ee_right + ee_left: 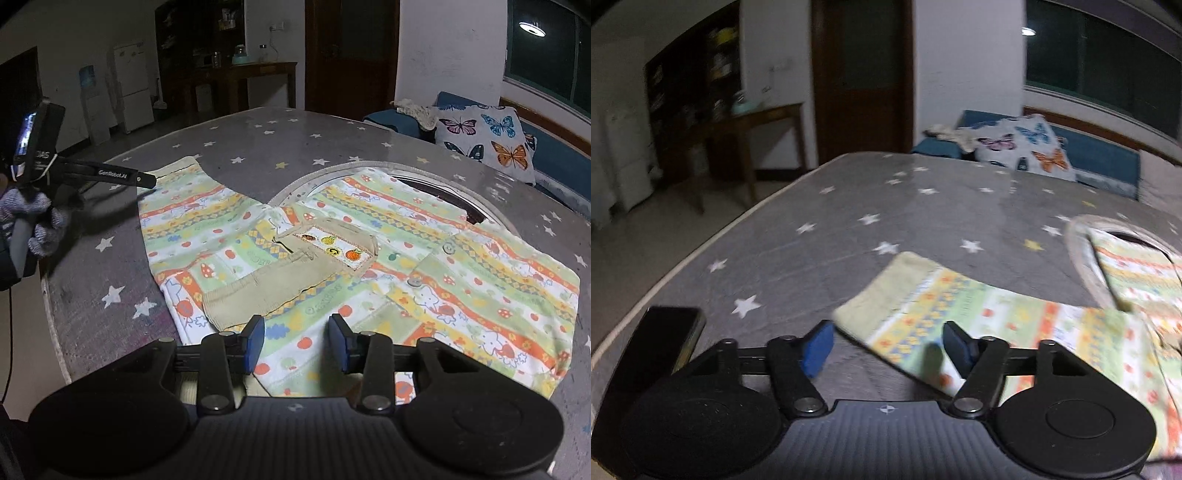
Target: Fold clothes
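Shirt [369,266] laid flat on surface [258,147], no fold made yet; left gripper [884,349] & right gripper [297,341] both held spread, nothing gripped.

Garment [369,266] flat on table [258,147] ctr, sleeve [923,314] at 9 o'clock, pillow [487,140] behind at 1 o'clock, desk [258,74] at 11.

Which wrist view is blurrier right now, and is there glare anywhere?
Left wrist view: motion-smeared, the shirt sleeve's print and the star-print cover soft. Right wrist view: sharp, shirt print crisp; ceiling lamp reflects bright in the window, room dim.
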Motion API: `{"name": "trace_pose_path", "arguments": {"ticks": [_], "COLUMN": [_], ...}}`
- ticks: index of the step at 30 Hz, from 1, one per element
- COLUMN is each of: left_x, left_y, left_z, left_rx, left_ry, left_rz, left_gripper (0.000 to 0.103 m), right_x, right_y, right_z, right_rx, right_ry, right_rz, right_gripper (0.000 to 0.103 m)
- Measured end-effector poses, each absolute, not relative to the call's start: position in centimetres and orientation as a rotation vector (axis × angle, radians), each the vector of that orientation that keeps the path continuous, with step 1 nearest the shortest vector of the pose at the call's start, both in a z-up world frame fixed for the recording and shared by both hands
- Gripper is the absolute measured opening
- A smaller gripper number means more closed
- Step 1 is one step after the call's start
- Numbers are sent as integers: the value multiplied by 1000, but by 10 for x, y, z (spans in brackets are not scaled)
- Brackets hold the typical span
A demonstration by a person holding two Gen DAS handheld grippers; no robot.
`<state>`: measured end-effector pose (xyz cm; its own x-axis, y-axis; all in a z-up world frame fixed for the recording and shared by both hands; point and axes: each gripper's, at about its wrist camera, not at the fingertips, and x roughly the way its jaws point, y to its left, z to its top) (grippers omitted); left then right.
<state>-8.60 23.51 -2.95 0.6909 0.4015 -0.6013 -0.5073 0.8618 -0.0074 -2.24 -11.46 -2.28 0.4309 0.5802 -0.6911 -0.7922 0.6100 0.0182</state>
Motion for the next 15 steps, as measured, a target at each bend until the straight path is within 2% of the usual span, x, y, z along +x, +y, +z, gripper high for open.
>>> {"name": "trace_pose_path", "arguments": {"ticks": [3,6,10,15], "left_x": [-83,-81,-81,-87], "left_y": [249,253,255,232], "left_z": [-32,-31,-29,-6], "left_rx": [-235,-249,-280,-289], "left_ry": [640,630,617,550], "left_rz": [525,526,503,420], "left_gripper": [44,35,8,6], "right_x": [-22,-22,-24,-25], "right_y": [-115,-115,-118,-128], "right_z": [-22,-21,-18,-12], "right_rx": [-326,-315,-299,-264], "right_ry": [719,720,715,705], "right_rz": [876,873,872,858], "right_gripper": [39,39,38,38]}}
